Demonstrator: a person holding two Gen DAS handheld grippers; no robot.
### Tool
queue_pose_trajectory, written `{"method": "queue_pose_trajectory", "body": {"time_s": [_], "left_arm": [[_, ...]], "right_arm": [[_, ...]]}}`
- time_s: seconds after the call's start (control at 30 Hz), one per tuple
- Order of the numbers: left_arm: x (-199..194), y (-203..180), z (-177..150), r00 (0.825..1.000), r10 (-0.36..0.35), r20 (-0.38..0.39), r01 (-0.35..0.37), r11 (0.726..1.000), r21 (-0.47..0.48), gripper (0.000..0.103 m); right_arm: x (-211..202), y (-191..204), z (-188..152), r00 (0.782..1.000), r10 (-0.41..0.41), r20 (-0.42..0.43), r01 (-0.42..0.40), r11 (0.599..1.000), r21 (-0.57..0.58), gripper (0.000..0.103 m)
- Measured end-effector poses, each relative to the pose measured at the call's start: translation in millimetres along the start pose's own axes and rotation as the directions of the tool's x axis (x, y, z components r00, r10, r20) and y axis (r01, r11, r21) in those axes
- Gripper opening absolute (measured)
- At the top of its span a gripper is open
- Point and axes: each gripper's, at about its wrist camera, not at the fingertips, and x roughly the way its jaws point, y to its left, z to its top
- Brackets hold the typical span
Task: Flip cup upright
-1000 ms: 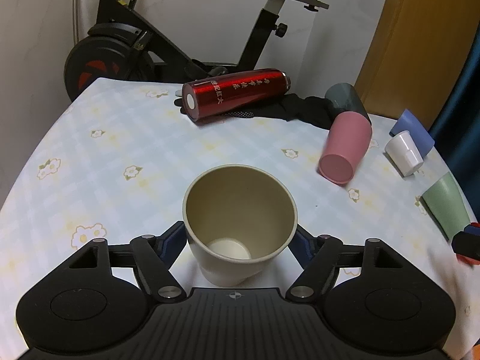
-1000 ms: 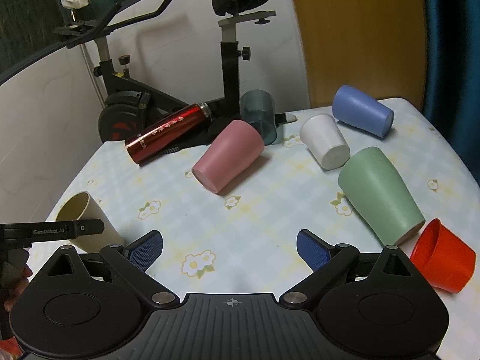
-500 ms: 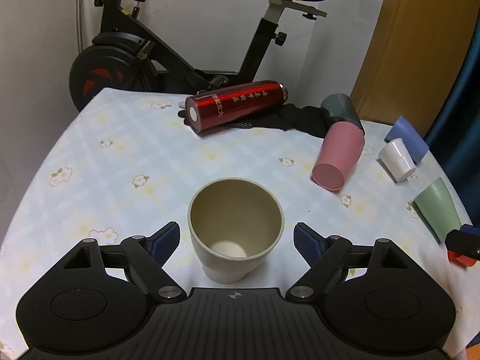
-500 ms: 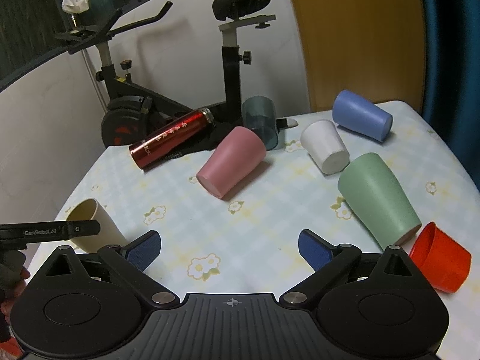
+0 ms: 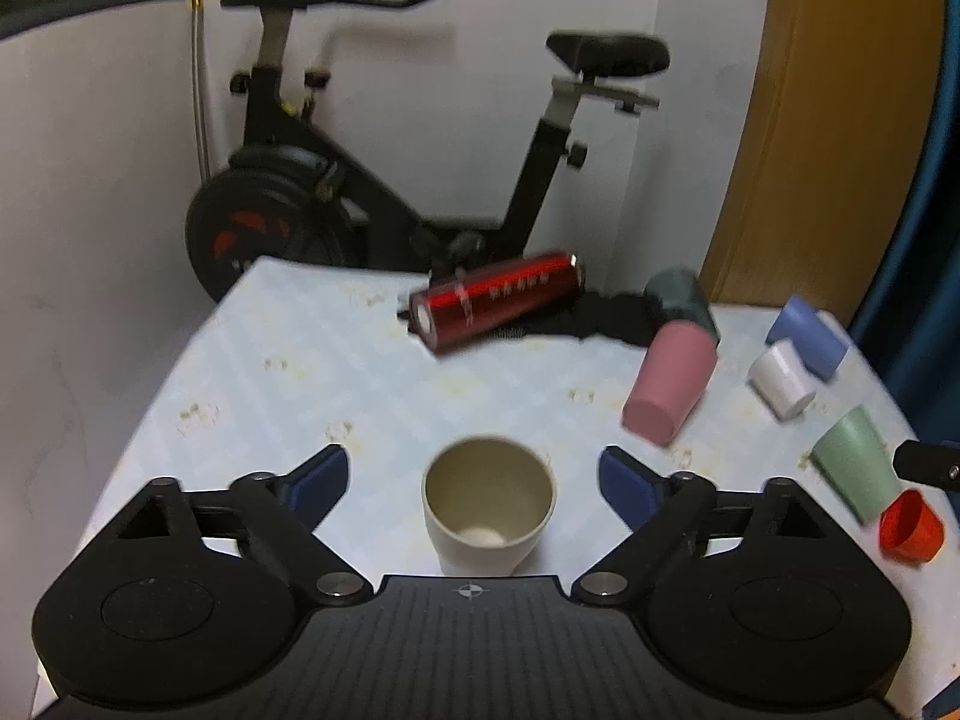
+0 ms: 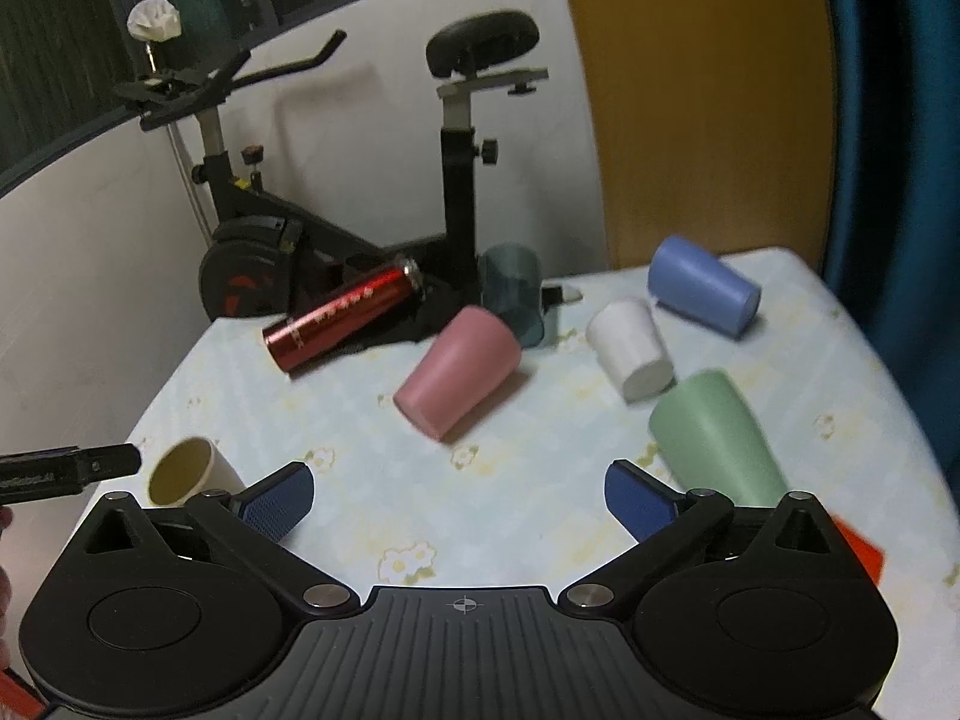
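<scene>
A beige cup stands upright on the flowered tablecloth, mouth up. My left gripper is open, its blue pads wide apart on either side of the cup and clear of it. The same cup shows at the left in the right wrist view. My right gripper is open and empty above the cloth. A pink cup, a green cup, a white cup, a blue cup and a dark teal cup lie on their sides.
A red flask lies at the back on a black cloth. A red cup lies near the right table edge. An exercise bike stands behind the table. A wooden door and blue curtain are to the right.
My left gripper has let go of the beige cup, opened wide and pulled back and up. The cup stays upright on the cloth. The right gripper has risen slightly.
</scene>
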Motion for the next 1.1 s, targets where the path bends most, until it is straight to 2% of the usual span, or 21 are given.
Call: {"method": "queue_pose_trajectory", "body": {"time_s": [0.13,0.43,0.67,0.77,0.9,1.1], "left_arm": [[-23,-7,10,0.998,0.007,0.061,-0.008,1.0,0.012,0.103],[-70,-19,27,0.986,0.011,0.166,-0.014,1.0,0.017,0.103],[-109,-33,36,0.962,0.058,0.268,-0.075,0.996,0.055,0.103],[-122,-37,37,0.949,0.053,0.311,-0.074,0.996,0.053,0.103],[-130,-37,39,0.942,0.022,0.335,-0.037,0.999,0.037,0.103],[-129,-36,39,0.94,0.02,0.34,-0.03,0.999,0.023,0.103]], "right_arm": [[-21,5,15,0.999,-0.015,0.037,0.015,1.0,-0.012,0.103],[-68,24,40,0.991,-0.066,0.117,0.074,0.995,-0.069,0.103],[-101,36,51,0.984,-0.032,0.174,0.048,0.995,-0.087,0.103],[-110,41,54,0.981,-0.03,0.19,0.049,0.994,-0.096,0.103],[-117,44,55,0.979,-0.028,0.203,0.05,0.993,-0.103,0.103],[-118,46,55,0.978,-0.03,0.207,0.053,0.993,-0.106,0.103]]}}
